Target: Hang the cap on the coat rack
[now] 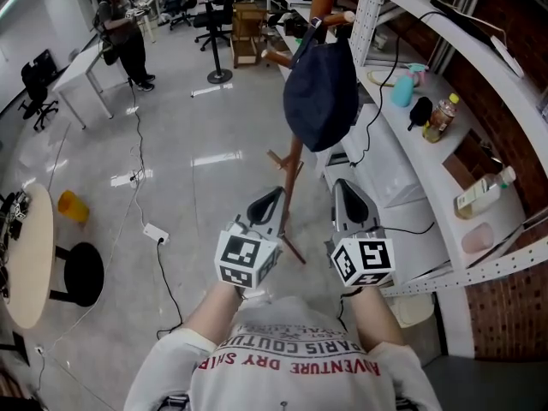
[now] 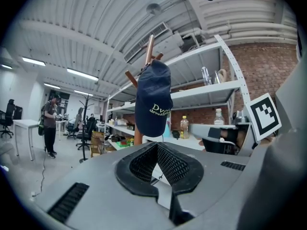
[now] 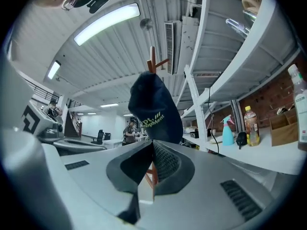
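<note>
Your left gripper [image 1: 274, 197] sits low and close to your body, just left of the coat rack [image 1: 292, 178] pole. Its jaws are pinched together with nothing between them, so that one's empty.

Moving right to the rack itself: the navy cap [image 1: 321, 92] is already on it, hooked over one of the upper pegs [image 1: 336, 18] and hanging free against the pole. Its long axis runs pretty much straight down along the pole, and the embroidered front faces back toward you. From both grippers it's up and ahead, well apart from either tip, with nothing touching it.

Your right gripper [image 1: 343, 188] is just right of the pole, about level with the left one. Its jaws are closed too and hold nothing. The cap hangs a bit to that side of the rack, so I'd say the right one is slightly nearer if you need to nudge it, but it's close to even.

Further right of the rack is the white shelf unit [image 1: 402, 157] with bottles and a spray bottle on it, so watch your elbow there.

Honestly, the hang looks done to me. What's left is just checking that the cap sits steady on that peg and doesn't slip off.
</note>
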The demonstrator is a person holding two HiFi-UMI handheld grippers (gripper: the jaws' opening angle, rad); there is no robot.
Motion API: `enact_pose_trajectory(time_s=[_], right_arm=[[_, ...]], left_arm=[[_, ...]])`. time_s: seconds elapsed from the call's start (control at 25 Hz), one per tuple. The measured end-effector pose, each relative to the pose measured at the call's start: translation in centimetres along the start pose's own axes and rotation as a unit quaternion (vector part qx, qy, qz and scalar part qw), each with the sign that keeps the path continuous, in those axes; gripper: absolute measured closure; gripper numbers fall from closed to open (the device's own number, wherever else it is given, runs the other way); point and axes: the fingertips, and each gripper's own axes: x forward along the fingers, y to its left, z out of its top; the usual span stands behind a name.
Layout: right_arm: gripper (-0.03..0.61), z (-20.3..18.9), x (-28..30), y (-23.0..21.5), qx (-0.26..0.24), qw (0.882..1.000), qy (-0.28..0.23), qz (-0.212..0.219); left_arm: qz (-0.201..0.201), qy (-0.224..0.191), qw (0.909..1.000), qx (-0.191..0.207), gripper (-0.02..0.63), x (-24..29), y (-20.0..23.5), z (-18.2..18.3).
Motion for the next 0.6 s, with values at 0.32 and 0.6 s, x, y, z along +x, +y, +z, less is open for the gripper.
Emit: enact_pose_trajectory(time_s=[0.32, 0.6], right_arm=[[0.565, -2.4, -0.4, 1.4, -0.013, 0.999, 0.033, 0.012], [0.565, -2.0, -0.2, 2.2, -0.002, 0.999, 0.032, 0.028]], left_arm=[[0.002, -0.003, 1.0000, -0.003, 0.609, -0.3, 0.2, -0.2], [0.019, -0.016, 0.9997, 0.001, 0.609, -0.8, 1.7, 0.6]])
